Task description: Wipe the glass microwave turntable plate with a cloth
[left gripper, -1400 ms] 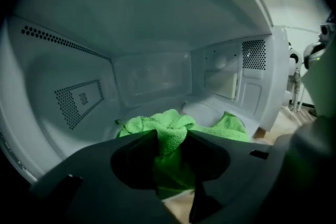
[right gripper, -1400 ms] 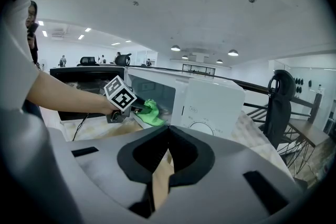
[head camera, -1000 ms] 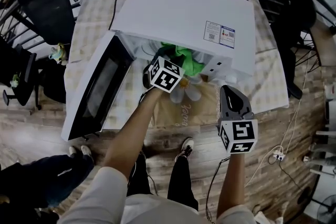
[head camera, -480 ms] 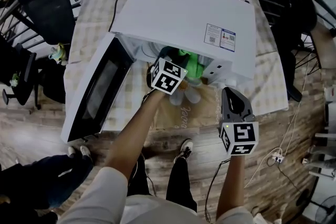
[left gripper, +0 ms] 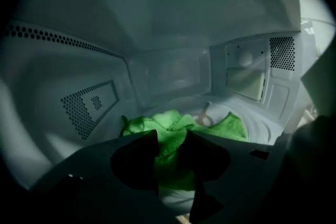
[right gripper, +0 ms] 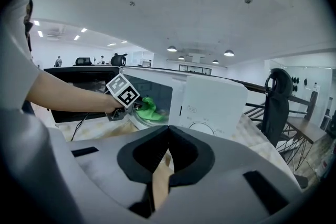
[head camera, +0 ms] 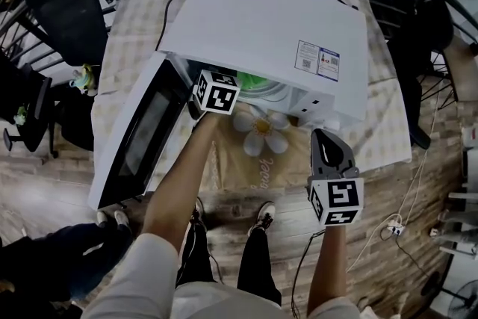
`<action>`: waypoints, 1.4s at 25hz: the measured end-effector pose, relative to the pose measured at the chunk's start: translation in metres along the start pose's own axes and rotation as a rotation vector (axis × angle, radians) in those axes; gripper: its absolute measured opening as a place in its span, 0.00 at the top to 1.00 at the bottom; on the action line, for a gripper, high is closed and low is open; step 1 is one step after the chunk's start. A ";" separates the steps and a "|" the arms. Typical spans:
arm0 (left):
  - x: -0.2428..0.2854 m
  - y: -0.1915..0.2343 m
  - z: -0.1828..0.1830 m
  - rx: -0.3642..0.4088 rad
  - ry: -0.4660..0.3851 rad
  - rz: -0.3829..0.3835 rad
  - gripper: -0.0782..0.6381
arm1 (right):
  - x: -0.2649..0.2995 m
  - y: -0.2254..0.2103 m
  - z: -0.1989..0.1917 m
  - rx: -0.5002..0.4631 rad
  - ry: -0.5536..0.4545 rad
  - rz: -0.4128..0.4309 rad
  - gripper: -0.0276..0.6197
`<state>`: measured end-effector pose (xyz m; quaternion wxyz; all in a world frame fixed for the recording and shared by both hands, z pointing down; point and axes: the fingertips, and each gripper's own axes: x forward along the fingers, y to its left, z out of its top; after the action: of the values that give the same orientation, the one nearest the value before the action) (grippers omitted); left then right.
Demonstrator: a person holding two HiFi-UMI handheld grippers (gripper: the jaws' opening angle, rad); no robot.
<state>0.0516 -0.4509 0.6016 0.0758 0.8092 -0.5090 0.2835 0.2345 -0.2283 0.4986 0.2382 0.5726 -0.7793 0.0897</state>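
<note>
The white microwave [head camera: 261, 19] stands with its door [head camera: 138, 131] swung open to the left. My left gripper [head camera: 233, 83] reaches into the cavity, shut on a green cloth [left gripper: 173, 139]. The cloth lies bunched on the glass turntable plate [left gripper: 262, 128], whose rim shows pale at the cavity floor. In the right gripper view the left gripper [right gripper: 137, 105] and the green cloth [right gripper: 149, 108] sit at the oven's mouth. My right gripper [head camera: 327, 134] hangs shut and empty in front of the table, right of the microwave's control panel [right gripper: 210, 102].
The microwave rests on a table under a beige checked cloth [head camera: 388, 123] with a daisy print [head camera: 261, 127]. A dark office chair [head camera: 67, 19] stands at the far left and another chair [right gripper: 275, 99] at the right. A person's legs and shoes [head camera: 265, 213] are below on the wooden floor.
My left gripper has moved left and deeper into the microwave with the green cloth. The daisy print in front of the oven is now uncovered. The right gripper has barely moved.
</note>
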 end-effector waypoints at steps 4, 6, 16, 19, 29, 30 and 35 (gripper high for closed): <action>-0.002 -0.007 -0.007 -0.014 0.016 -0.057 0.67 | 0.001 0.000 0.003 0.001 -0.008 -0.002 0.93; -0.006 -0.012 -0.009 -0.015 0.024 -0.090 0.67 | 0.001 0.000 0.004 0.002 -0.009 -0.002 0.93; -0.032 -0.066 -0.014 0.026 0.011 -0.189 0.67 | -0.006 0.002 0.000 0.015 -0.008 -0.005 0.93; -0.034 -0.089 -0.010 0.049 0.010 -0.228 0.67 | -0.007 0.002 -0.004 0.019 -0.002 -0.005 0.93; -0.028 -0.141 0.009 0.066 -0.016 -0.367 0.67 | -0.006 0.000 -0.007 0.027 0.003 -0.012 0.93; -0.028 -0.137 0.012 0.050 -0.035 -0.373 0.67 | -0.006 0.000 -0.007 0.028 0.004 -0.012 0.93; -0.024 -0.073 0.035 -0.001 -0.172 -0.198 0.67 | -0.001 0.000 -0.012 0.027 0.013 -0.004 0.93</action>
<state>0.1208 -0.4118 0.5713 0.0599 0.8768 -0.4314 0.2037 0.2381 -0.2227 0.5083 0.2357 0.5767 -0.7754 0.1032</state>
